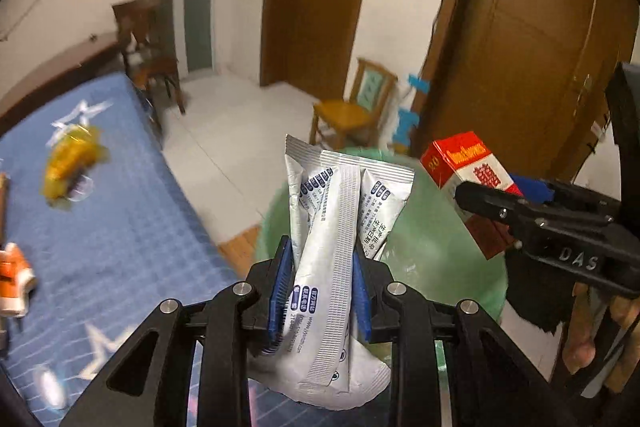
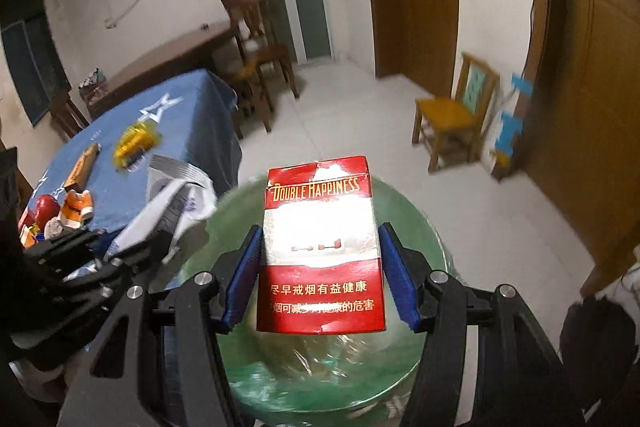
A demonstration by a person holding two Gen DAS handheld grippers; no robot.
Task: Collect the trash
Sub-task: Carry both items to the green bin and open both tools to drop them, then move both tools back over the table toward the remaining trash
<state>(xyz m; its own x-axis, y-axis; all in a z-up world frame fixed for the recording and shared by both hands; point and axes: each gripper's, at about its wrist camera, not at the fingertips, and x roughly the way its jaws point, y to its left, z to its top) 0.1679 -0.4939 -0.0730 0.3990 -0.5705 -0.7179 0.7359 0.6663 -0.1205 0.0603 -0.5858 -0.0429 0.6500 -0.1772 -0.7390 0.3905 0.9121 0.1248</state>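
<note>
My left gripper (image 1: 322, 279) is shut on a crumpled silver sachet pack (image 1: 340, 227), held upright over the green-lined trash bin (image 1: 440, 259). My right gripper (image 2: 320, 267) is shut on a red and white cigarette box (image 2: 322, 251), held above the same trash bin (image 2: 224, 239). From the left wrist view the cigarette box (image 1: 468, 163) and right gripper (image 1: 516, 211) show at the right. From the right wrist view the sachet pack (image 2: 172, 195) and left gripper (image 2: 116, 259) show at the left.
A table with a blue star cloth (image 1: 112, 211) stands left of the bin, carrying a yellow wrapper (image 1: 70, 159), an orange-white piece (image 2: 78, 209), a brown stick pack (image 2: 82, 165) and a red item (image 2: 44, 207). A wooden chair (image 2: 452, 115) stands by the brown door.
</note>
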